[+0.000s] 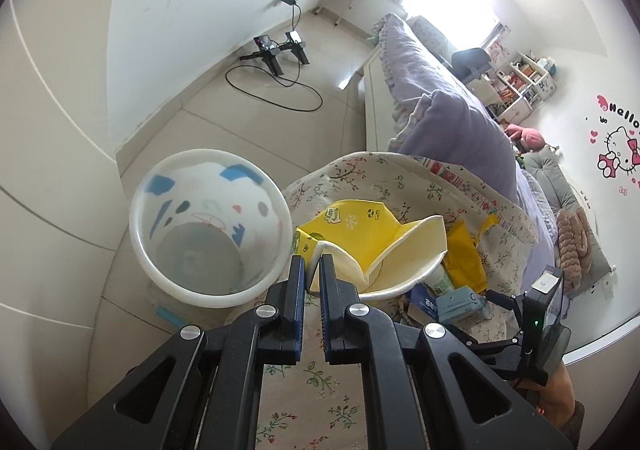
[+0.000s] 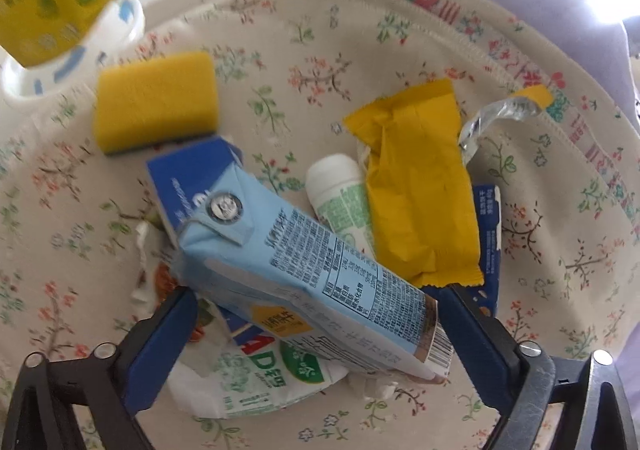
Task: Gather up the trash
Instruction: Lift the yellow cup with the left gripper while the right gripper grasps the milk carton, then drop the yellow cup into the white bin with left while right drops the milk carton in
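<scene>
Clamping a torn yellow paper carton [image 1: 360, 234] by its edge, the left claw [image 1: 309, 264] has its fingers nearly together on the thin card and holds it up beside the open mouth of the white plastic bin with blue cartoon print [image 1: 210, 226]. The bin stands on the tiled floor [image 1: 248, 118] just beside the bench, and its bottom looks bare, though the view into it is dim and curved, so I cannot be sure nothing lies there.

The right claw [image 2: 320, 302] hangs with its jaws spread wide on either side of a pale blue milk carton [image 2: 304, 270], not yet pressing it. That carton lies tilted across a white and green printed wrapper [image 2: 256, 378]. Near it rest a small white bottle with a green label [image 2: 340, 190], a crumpled mustard-yellow snack packet [image 2: 416, 186], a dark blue box [image 2: 188, 178], a yellow sponge [image 2: 156, 102] and a scrap of clear plastic film [image 2: 492, 118], all on the bench's floral cloth [image 2: 560, 270].

By my judgement the collecting is only starting: one piece is lifted toward the bin, and most of the litter is on the cloth, waiting.
</scene>
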Demonstrator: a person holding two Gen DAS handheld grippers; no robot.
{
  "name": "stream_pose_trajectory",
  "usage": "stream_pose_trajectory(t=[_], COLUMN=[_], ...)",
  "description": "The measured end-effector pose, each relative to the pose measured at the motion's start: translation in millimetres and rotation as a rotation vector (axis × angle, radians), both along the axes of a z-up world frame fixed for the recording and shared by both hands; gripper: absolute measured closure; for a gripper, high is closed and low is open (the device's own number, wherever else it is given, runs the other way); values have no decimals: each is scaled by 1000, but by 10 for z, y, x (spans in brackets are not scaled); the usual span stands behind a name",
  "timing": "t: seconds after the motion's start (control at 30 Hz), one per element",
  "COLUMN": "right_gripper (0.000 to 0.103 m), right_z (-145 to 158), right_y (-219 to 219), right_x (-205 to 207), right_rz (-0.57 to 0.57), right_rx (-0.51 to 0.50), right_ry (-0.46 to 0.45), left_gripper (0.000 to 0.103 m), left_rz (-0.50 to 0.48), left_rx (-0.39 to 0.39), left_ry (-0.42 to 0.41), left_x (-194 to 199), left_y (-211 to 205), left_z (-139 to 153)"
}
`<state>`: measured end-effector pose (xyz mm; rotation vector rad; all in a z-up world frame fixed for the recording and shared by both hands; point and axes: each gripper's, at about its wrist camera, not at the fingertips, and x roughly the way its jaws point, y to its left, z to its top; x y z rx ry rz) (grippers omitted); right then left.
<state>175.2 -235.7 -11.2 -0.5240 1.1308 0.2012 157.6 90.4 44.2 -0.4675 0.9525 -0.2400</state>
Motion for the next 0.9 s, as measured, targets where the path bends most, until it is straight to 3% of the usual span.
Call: stream_pose_trajectory(t=[0.27,0.6,0.9], right_gripper=[34,40,43], right_z=[-58,318,573], right_y=[-124,-273,-150], right_x=[93,-19,-18], right_rz=[-68,-157,-200], right_rx=[-14,126,224], right_ry=[3,-57,-120], left_gripper=[96,96,96], left_rz=[11,41,93], left_rx=[-2,-6,10], left_ry=[8,-14,-20], left_x=[-42,-105,-160], left_y=[96,243,483], left_z=[-32,26,19])
